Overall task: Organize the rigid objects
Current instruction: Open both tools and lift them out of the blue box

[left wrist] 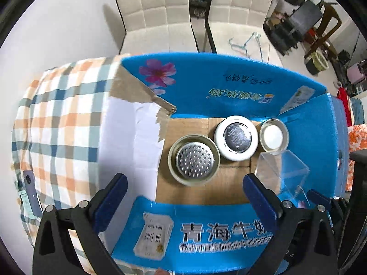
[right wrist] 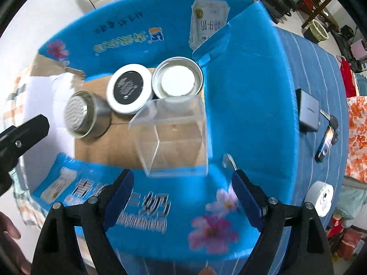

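Observation:
An open blue cardboard box (left wrist: 229, 84) (right wrist: 247, 96) holds four things on its brown floor. A metal tin with a dimpled lid (left wrist: 193, 160) (right wrist: 79, 113) stands at the left. Beside it sit a white round tin with a black label (left wrist: 236, 137) (right wrist: 129, 88) and a silver lid with a white inside (left wrist: 273, 134) (right wrist: 177, 80). A clear plastic box (left wrist: 281, 171) (right wrist: 172, 135) stands at the right. My left gripper (left wrist: 184, 181) hangs open above the dimpled tin, nothing between its fingers. My right gripper (right wrist: 182, 178) hangs open just above the clear box, not touching it.
The box rests on a checked cloth (left wrist: 59, 119) and a blue striped cloth (right wrist: 321, 73). A phone (left wrist: 31, 190) lies on the checked cloth. A grey block (right wrist: 308, 111), keys (right wrist: 326, 139) and a tape roll (right wrist: 321, 198) lie right of the box. White chairs (left wrist: 156, 6) stand behind.

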`<state>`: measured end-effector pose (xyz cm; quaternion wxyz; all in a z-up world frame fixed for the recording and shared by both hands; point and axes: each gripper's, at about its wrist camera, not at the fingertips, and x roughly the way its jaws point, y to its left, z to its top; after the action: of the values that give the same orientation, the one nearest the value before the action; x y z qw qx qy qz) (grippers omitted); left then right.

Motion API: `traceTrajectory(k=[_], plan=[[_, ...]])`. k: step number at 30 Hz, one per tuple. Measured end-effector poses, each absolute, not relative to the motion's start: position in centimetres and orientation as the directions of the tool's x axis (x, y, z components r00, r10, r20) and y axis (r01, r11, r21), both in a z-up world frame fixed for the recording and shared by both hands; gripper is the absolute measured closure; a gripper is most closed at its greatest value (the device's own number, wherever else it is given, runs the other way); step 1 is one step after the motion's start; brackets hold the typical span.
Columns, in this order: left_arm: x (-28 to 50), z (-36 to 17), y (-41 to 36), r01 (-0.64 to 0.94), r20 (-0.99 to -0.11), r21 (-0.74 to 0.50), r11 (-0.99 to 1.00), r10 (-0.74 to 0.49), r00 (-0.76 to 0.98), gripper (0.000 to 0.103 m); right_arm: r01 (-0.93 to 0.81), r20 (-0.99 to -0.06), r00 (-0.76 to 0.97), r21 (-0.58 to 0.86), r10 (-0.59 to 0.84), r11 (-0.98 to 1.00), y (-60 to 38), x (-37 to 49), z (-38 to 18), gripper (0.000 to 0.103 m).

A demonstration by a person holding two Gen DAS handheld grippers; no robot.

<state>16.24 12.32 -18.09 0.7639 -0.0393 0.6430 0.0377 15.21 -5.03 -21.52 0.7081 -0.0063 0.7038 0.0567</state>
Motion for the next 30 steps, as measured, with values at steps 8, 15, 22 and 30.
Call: traceTrajectory(k=[8,15,22,30], plan=[[13.0,-13.4,12.2,-0.145,-0.964,0.016,0.989,0.054,0.261,0.000,-0.131,-0.987,0.136,0.071,0.089,0.989,-6.4,11.0,-14.4,0.014],[9.5,-8.7,10.2,-0.138,-0.942,0.021,0.990,0.067,0.330,0.000,-0.167,-0.967,0.224,0.082,0.119,0.983,-6.4,8.3,-7.9,0.014],[6.9,-5.1,8.7,-0.133,-0.916,0.009,0.991,0.061,0.396,0.000,-0.184,-0.949,0.270,0.118,0.166,0.976,-8.0,6.4,-4.1,0.014],[6.3,-3.5,5.5,-0.098,-0.905,-0.010,0.995,0.032,0.424,0.000,-0.133,-0.941,0.286,0.149,0.182,0.980,-12.4,4.9,-3.3,0.014]])
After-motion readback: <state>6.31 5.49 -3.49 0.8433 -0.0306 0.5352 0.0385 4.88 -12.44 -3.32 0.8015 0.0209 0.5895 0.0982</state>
